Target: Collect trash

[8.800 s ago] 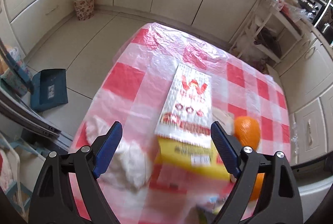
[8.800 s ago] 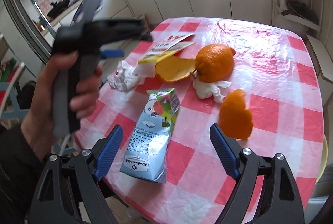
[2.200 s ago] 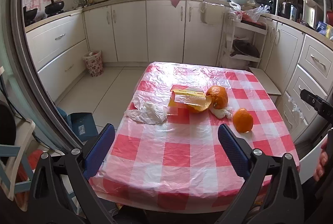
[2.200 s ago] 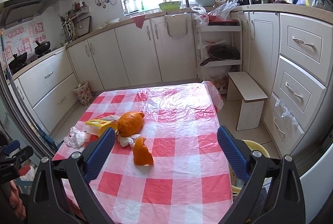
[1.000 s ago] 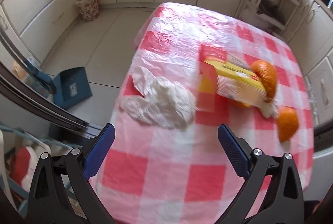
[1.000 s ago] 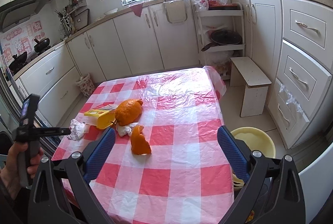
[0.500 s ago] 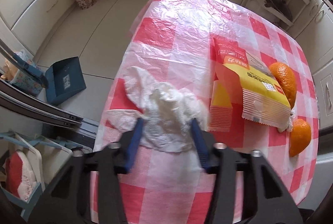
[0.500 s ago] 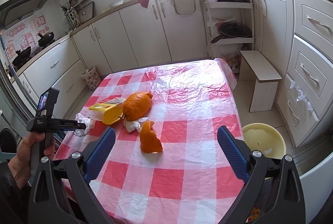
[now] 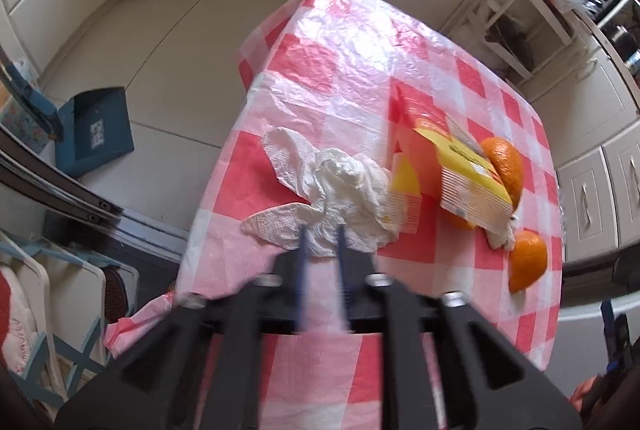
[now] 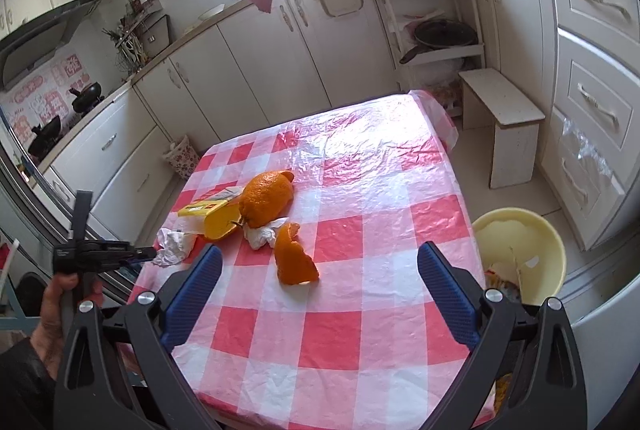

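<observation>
Left gripper (image 9: 320, 242) jaws are sitting narrow around the near edge of the crumpled white tissue (image 9: 336, 190), a fold of it between the blue pads; the jaws are blurred and have just been opening a little after closing in from fully wide a second ago, so whether the pads are actually pressing on the tissue cannot be told. Compared with half a second ago, the jaws are standing closer together in this view and the tissue is lying in about the same spot, near the left edge of the checked surface (image 9: 352, 362). Just right of the tissue, touching it, the yellow snack wrapper (image 9: 460, 174) is leaning on the large orange peel (image 9: 506, 166), with a smaller orange peel piece (image 9: 526, 262) lying apart towards the right edge. Right gripper (image 10: 320, 294) jaws are standing wide apart and empty above the near side of the surface, same as a second ago. Beyond it, a yellow bin (image 10: 520, 254) is sitting on the floor right of the surface. A hand (image 10: 60, 306) is holding the left gripper at far left.
</observation>
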`<state>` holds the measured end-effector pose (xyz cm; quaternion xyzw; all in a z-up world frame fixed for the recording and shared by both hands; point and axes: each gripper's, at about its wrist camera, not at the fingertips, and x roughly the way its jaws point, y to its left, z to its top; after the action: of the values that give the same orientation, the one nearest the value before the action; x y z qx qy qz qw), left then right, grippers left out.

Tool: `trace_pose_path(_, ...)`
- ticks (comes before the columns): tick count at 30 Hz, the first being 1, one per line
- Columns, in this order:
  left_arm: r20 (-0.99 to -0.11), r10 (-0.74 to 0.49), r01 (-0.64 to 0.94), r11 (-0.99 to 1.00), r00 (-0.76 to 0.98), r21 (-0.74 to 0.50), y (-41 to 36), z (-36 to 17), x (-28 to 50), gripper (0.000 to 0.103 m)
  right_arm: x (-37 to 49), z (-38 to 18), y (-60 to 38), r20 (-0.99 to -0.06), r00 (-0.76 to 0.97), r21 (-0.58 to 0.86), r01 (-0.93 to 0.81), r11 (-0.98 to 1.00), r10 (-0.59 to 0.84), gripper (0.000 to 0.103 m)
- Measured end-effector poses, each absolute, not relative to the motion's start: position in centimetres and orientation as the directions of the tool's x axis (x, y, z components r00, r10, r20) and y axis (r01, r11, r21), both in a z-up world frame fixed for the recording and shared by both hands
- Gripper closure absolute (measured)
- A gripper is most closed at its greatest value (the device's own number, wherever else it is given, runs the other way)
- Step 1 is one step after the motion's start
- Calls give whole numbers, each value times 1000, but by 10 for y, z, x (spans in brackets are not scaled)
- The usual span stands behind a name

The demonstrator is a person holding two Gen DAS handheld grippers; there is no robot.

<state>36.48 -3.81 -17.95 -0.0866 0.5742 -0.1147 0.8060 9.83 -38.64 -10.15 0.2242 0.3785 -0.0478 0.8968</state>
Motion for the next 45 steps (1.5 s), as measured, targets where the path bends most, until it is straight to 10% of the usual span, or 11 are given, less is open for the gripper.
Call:
trace_pose_path(5,-888,-249,53,967,386,-248,-55,-173,383,35,103,-103,-385,-703,705,373,246,895,99,9)
trace_pose_path(10,-917,-168,33,985,362,-168,-76,-189,402,33,106,-105,-383,-706,698,380,231,896,120,9)
trace_pose_path(13,-919,-115,51,993,378,-104,-85,-190,405,46,108,-106,-385,-707,697,383,230,895,123,9)
trace_pose_path(15,-920,-103,64,994,377,-85,-86,-188,405,79,109,-108,-386,-709,693,391,236,890,128,9)
trace_pose_path(18,-924,-150,77,988,353,-131,-78,-185,402,89,111,-110,-387,-712,689,404,238,883,140,9)
trace_pose_path(40,-806,-388,144,921,447,-363,-31,-115,256,89,184,-165,-320,-841,541,115,151,982,15,9)
trace_pose_path(45,-809,-391,167,920,438,-354,-39,-115,260,89,193,-176,-309,-853,522,82,85,993,25,32)
